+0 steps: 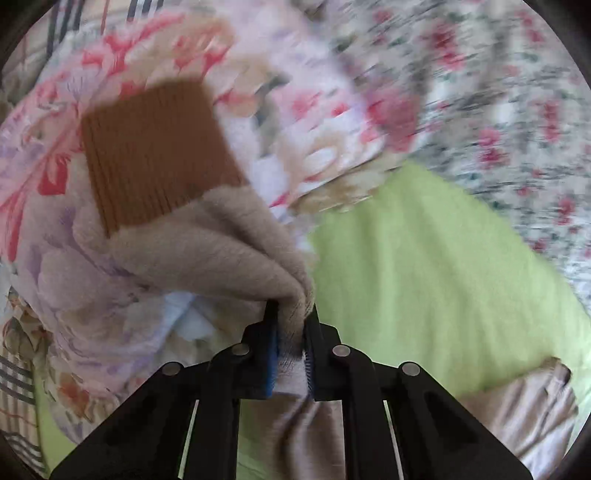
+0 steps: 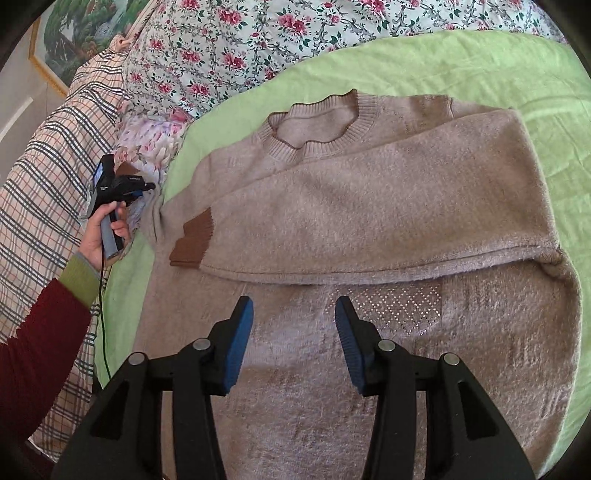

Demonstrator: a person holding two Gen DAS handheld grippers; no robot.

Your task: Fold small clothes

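A beige fuzzy sweater [image 2: 369,206] lies flat on a green sheet [image 2: 480,66], neck at the far side. One sleeve is folded across the chest, its brown cuff [image 2: 194,242] to the left. My right gripper [image 2: 293,302] hovers open over the sweater's lower body with nothing between its blue pads. At the sweater's left edge, a hand [image 2: 96,236] holds my left gripper [image 2: 147,187]. In the left wrist view my left gripper [image 1: 292,314] is shut on the other beige sleeve [image 1: 221,251], whose brown ribbed cuff [image 1: 155,155] hangs beyond over floral bedding.
A floral quilt [image 2: 229,48] lies beyond the sheet. A plaid blanket [image 2: 48,166] runs along the left, with a pastel flowered pillow [image 2: 147,136] beside it. A framed picture [image 2: 74,33] hangs at the far left. A dark red sleeve [image 2: 37,332] reaches in from the lower left.
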